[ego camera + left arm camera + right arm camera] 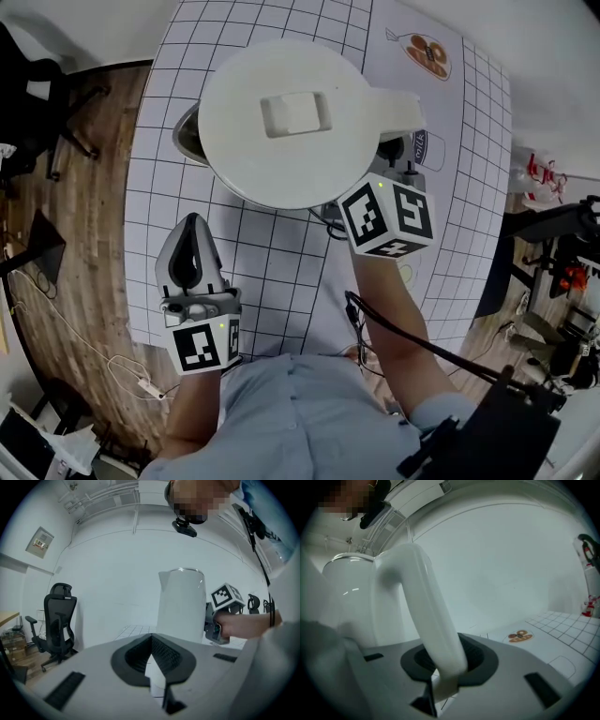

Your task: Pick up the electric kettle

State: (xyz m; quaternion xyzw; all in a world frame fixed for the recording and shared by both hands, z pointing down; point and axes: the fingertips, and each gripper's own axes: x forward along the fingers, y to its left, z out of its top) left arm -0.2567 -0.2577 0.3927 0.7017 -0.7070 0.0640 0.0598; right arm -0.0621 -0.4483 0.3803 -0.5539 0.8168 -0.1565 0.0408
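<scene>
The white electric kettle (281, 122) hangs above the gridded table, its round lid close under the head camera. My right gripper (392, 155) reaches in from the right, mostly hidden below its marker cube (387, 217), and is shut on the kettle's handle (394, 105). In the right gripper view the curved white handle (422, 606) passes down between the pads of the right gripper (445, 660), with the kettle body (342, 597) at left. My left gripper (192, 220) stays low at the near left, shut and empty. From the left gripper (151, 637) the kettle (182, 604) stands ahead.
The table (281, 272) carries a white mat with black grid lines and a printed food picture (429, 54). A grey round rim (185, 136) shows under the kettle's left side. A black office chair (58, 620) stands on the wooden floor at left. Cables (94, 347) lie there too.
</scene>
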